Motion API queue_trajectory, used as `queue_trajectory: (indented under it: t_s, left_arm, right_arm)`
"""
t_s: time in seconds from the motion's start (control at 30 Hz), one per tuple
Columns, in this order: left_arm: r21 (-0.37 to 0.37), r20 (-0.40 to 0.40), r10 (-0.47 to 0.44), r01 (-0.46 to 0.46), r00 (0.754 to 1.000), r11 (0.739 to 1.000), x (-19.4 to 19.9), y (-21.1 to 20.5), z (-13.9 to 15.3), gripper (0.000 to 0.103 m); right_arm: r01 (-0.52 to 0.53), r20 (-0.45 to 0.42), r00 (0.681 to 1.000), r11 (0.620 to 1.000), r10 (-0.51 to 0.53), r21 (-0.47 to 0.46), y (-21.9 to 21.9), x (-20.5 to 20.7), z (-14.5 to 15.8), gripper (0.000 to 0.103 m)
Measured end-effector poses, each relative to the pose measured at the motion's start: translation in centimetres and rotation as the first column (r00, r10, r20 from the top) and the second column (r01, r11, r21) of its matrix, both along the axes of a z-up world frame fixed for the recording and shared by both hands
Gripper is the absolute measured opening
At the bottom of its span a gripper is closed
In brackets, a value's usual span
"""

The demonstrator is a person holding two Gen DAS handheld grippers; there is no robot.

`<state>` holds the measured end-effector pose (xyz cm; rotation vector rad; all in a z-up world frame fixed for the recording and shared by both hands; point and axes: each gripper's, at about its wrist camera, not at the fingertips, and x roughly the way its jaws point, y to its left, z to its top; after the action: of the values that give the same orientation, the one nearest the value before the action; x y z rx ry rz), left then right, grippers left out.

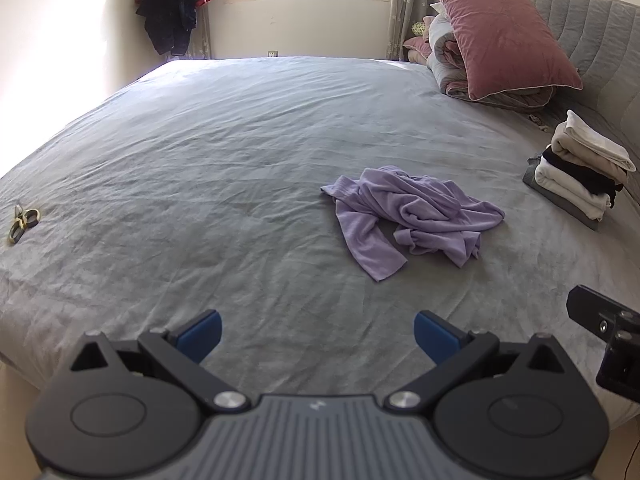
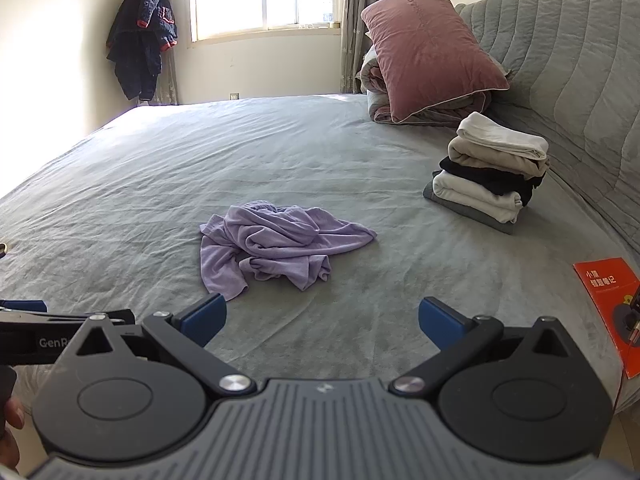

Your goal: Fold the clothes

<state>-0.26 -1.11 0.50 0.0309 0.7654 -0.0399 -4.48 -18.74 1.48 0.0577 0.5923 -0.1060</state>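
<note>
- Lilac garment (image 2: 280,244) lay crumpled on the grey bed (image 1: 200,152), toward its near edge and nearer the headboard side, one sleeve spread toward the near edge.
- A stack of folded clothes (image 2: 490,170) sat by the headboard (image 2: 580,80), well apart from the garment.
- The left gripper (image 1: 318,338) hovered over the near edge, fingers spread wide, gripping nothing.
- The right gripper (image 2: 322,322) was likewise released and empty, just short of the garment.
- A red booklet (image 2: 612,308) lay at the near headboard corner.
</note>
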Motion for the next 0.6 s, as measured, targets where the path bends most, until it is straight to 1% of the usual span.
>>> queue_trajectory:
  t_s: [0.6]
  left_arm:
    - [0.014,0.006,-0.007,0.007,1.000,1.000,-0.17,-0.29,0.29,0.102]
  right_arm:
    - [-0.002,-0.001,1.000,1.000,0.002,-0.004,0.06,-0.06,-0.05,0.103]
